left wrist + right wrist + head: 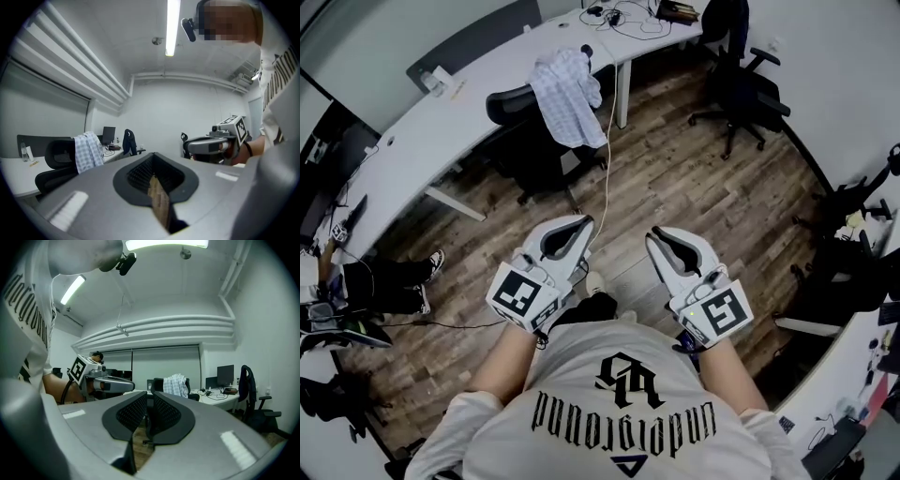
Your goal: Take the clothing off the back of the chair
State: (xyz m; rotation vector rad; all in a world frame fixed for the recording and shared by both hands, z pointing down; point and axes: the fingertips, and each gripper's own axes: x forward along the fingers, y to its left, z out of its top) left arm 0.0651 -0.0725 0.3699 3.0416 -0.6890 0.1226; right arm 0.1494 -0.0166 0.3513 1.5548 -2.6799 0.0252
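Blue-and-white checked shirt (567, 98) hangs over the back of a black chair (511, 105) in the head view. The chair stands at the curved white table (478, 66) on a wooden floor (675, 178). The left claw (581, 225) and the right claw (656, 236) are side by side in front of the person, both pointing toward the chair and well apart from it. In the left gripper view, the left claw has its jaws together with nothing between them, and the shirt is far off at the left. In the right gripper view, the right claw's jaws stand a narrow gap apart and hold nothing. The shirt shows far behind, just above them.
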